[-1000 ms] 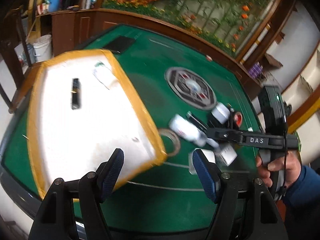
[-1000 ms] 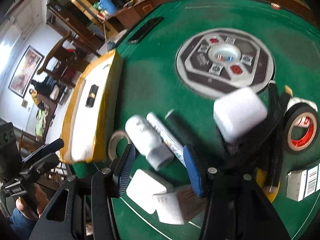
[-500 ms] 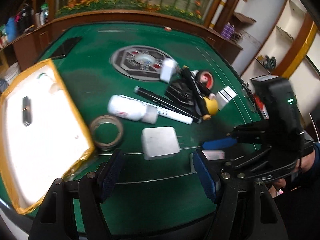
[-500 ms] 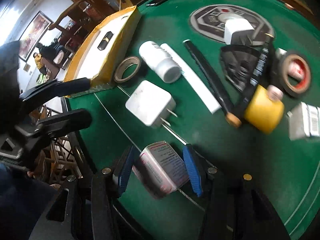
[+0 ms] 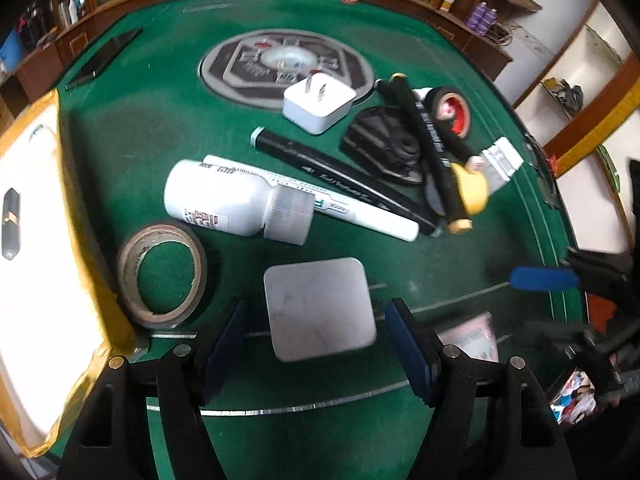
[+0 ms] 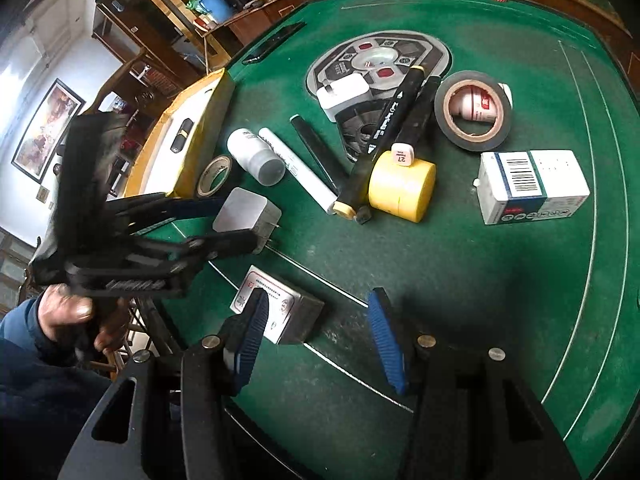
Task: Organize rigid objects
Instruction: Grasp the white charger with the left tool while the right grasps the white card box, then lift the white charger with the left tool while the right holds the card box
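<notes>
A white charger block (image 5: pixel 320 308) lies on the green table between the fingers of my open left gripper (image 5: pixel 316 344), which straddles it without closing; it also shows in the right wrist view (image 6: pixel 246 216). My right gripper (image 6: pixel 316 340) is open above the table edge, its left finger over a small printed silver box (image 6: pixel 276 308). A white-lined tray (image 5: pixel 36 248) with yellow rim holds a black lighter (image 5: pixel 11 223). A white bottle (image 5: pixel 236 202), markers (image 5: pixel 340 184), and tape rolls lie further in.
Brown tape roll (image 5: pixel 162 274) sits beside the tray. A second charger (image 5: pixel 318 106), black tape roll (image 6: pixel 474 110), yellow cylinder (image 6: pixel 402 190), barcode box (image 6: pixel 532 186) and a round console (image 6: pixel 380 60) fill the table's middle. A phone (image 6: pixel 274 42) lies far left.
My left gripper swung from over the tray to the white charger block, which now sits between its fingers. My right gripper pulled back toward the table edge, and the silver box now lies on the table.
</notes>
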Available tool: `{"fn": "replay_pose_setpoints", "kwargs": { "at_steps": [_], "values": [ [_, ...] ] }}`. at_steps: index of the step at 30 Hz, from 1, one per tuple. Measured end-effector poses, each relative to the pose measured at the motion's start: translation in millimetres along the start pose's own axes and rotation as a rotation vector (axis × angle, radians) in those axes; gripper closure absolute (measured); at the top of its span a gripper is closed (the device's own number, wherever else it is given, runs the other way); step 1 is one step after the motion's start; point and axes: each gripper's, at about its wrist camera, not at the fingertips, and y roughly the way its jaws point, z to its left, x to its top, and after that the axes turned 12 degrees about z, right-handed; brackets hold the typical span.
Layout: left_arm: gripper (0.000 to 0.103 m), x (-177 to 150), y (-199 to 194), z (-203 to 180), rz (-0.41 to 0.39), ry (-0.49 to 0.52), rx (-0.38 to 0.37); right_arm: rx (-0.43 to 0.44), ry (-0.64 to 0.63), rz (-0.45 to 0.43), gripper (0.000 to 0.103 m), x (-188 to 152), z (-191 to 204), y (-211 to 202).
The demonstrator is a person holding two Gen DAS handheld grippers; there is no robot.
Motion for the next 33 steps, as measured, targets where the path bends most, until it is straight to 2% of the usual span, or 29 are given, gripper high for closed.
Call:
{"fn": "replay_pose_setpoints", "kwargs": {
  "at_steps": [4, 6, 8, 10, 16, 27, 33],
  "values": [
    [0.029, 4.1, 0.5, -6.2, -0.018, 0.018, 0.015, 0.003, -0.031, -0.007, 0.047, -2.0, 5.9, -3.7],
    [0.038, 0.7, -2.3, -6.8, -0.030, 0.020, 0.001, -0.001, -0.051, -0.006, 0.046, -1.1, 11.0, -3.4],
    [0.043, -5.1, -6.7, -5.5, -0.036, 0.013, -0.003, -0.010, -0.078, -0.002, 0.045, -1.4, 15.4, -2.6],
    [0.044, -10.0, -6.7, -1.9, -0.026, -0.004, -0.026, -0.021, -0.101, 0.005, 0.044, -0.3, 20.4, -0.2],
    [0.044, -17.3, -6.3, -6.0, -0.004, 0.009, -0.015, -0.049, -0.158, 0.035, 0.044, 4.0, 31.3, 8.7],
    [0.045, -21.6, -5.7, -5.6, -0.005, 0.001, -0.033, -0.164, -0.323, 0.059, 0.043, 5.7, 55.3, 26.1],
    [0.045, -24.6, -5.3, -8.9, -0.005, 0.001, -0.038, -0.192, -0.369, 0.069, 0.043, 5.6, 59.4, 37.3]
  ]
}}
